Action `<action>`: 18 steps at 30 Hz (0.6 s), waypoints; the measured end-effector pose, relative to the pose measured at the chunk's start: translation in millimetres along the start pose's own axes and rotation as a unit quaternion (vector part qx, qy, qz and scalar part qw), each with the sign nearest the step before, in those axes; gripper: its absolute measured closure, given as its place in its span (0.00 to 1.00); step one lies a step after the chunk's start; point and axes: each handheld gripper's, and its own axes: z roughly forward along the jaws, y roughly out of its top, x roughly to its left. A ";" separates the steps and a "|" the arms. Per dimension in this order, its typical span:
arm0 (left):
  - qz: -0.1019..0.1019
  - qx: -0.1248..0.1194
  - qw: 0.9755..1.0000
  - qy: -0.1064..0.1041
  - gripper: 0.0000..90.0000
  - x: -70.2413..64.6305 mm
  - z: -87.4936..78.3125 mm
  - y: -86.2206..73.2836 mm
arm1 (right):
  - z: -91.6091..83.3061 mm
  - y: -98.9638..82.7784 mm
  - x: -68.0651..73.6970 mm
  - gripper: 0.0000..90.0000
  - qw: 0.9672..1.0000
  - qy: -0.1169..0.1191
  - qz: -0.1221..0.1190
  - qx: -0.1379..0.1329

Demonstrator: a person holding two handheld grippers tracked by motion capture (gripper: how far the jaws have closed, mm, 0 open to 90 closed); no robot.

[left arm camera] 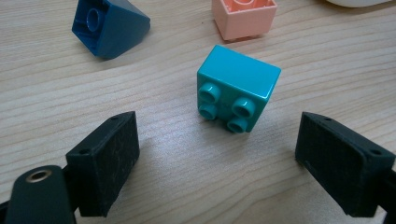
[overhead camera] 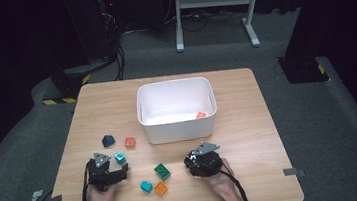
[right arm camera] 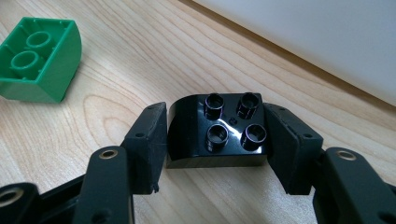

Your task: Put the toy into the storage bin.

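While the left tongs [left arm camera: 217, 161] gape before a teal brick [left arm camera: 237, 93], the right tongs [right arm camera: 217, 144] clamp a black brick [right arm camera: 217, 133] (studs up).

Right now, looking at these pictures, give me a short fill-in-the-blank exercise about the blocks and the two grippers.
1. The right gripper has its pads closed on a ____ block with four studs.
2. The left gripper stands open, and the block just ahead of its jaws is ____.
3. The white bin already holds one ____ block.
4. In the right gripper view, the block lying to the left on the table is ____.

Missing words: black; teal; orange; green
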 end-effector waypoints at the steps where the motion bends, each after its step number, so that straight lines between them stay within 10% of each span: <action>1: 0.000 0.000 1.000 0.000 0.15 0.0 0.0 0.0 | 0.0 0.0 -0.1 0.48 1.000 -0.001 0.001 0.000; 18: 0.000 0.000 1.000 0.000 0.15 0.0 0.0 0.0 | -15.6 4.4 -5.6 0.65 1.000 0.000 0.001 -0.031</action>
